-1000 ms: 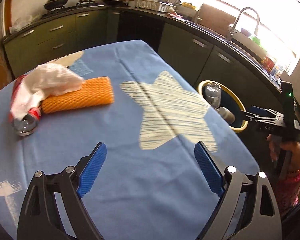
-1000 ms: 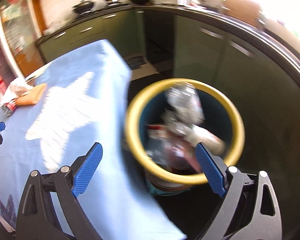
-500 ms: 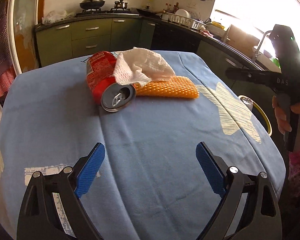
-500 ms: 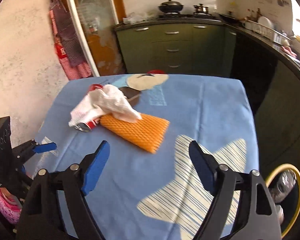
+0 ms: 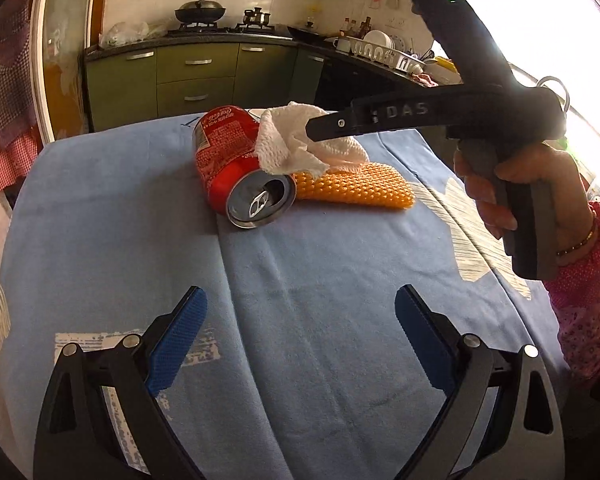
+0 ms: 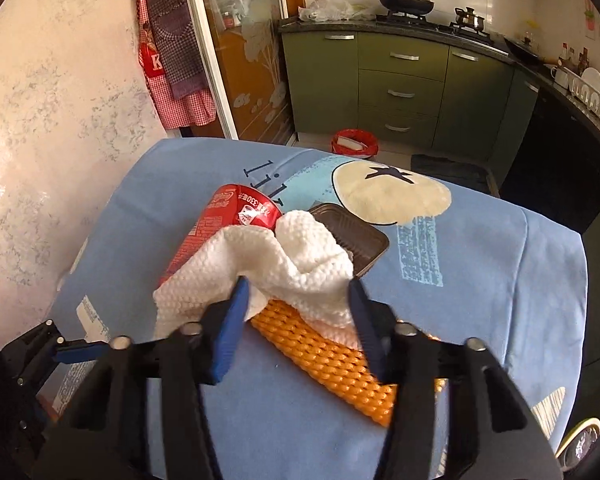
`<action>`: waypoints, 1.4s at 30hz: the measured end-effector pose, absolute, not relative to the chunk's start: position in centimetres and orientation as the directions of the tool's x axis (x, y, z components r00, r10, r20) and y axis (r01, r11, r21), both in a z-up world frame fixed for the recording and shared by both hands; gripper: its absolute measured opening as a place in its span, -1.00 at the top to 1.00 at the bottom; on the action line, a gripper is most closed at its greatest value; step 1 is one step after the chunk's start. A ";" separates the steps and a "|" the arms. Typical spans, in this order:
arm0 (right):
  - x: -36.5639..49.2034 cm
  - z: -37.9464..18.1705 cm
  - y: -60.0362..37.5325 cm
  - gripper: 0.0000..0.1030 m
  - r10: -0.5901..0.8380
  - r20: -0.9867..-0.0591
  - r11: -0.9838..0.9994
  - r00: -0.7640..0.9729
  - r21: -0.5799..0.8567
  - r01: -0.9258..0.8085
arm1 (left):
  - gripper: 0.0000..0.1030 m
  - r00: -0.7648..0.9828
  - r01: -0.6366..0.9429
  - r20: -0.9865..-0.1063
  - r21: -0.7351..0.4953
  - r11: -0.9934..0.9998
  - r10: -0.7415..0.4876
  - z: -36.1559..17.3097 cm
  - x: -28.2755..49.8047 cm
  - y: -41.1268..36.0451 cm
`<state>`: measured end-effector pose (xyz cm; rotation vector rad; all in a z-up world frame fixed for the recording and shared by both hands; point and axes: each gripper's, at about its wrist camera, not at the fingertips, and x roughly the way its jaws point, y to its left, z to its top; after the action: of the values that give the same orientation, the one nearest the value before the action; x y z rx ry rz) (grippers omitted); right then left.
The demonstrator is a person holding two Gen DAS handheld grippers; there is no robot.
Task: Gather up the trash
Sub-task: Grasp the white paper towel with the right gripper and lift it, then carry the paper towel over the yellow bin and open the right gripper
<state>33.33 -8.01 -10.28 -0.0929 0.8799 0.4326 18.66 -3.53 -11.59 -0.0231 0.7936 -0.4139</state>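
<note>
Trash pile: my right gripper (image 6: 296, 300) straddles the paper towel (image 6: 284, 256), seemingly not clamped | left gripper (image 5: 300, 328) open, idle | next: squeeze, lift.

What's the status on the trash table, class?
Left tongs open, hanging back. Right tongs open, straddling crumpled white paper towel. Towel drapes red soda can and orange foam net.

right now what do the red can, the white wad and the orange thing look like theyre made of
Red can: thin metal, likely aluminium; shiny silver lid with pull tab, glossy printed wall.
White wad: paper towel, matte, embossed dimples, crumpled folds.
Orange thing: probably foam netting; matte, bumpy mesh.
</note>
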 end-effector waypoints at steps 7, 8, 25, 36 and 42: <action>30.7 -8.0 -9.0 0.92 0.354 -0.712 0.910 0.607 0.114 -0.397 | -0.82 0.621 0.365 -0.688 -0.173 0.915 -0.377 -11.6 18.3 -3.9; 30.1 -7.4 -9.3 0.93 0.361 -0.700 0.909 0.615 0.119 -0.399 | -0.82 0.621 0.367 -0.687 -0.171 0.914 -0.378 -11.6 18.2 -4.0; 19.6 -0.7 -18.9 0.92 0.281 -0.586 0.959 0.760 0.145 -0.243 | -0.82 0.645 0.363 -0.686 -0.110 0.925 -0.335 -11.8 17.6 -4.5; 13.2 -5.6 -37.2 0.90 -0.107 -0.685 0.960 0.720 0.116 0.253 | -0.82 0.628 0.350 -0.700 -0.136 0.927 -0.340 -12.3 18.2 -4.1; 12.5 -11.0 -43.3 0.87 -0.193 -0.760 0.906 0.621 0.106 0.411 | -0.82 0.618 0.339 -0.711 -0.145 0.930 -0.336 -12.6 18.5 -3.9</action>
<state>12.48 -43.34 -10.97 0.2823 0.8333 -0.3521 18.53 -3.92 -12.57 0.0037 0.8169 -0.3883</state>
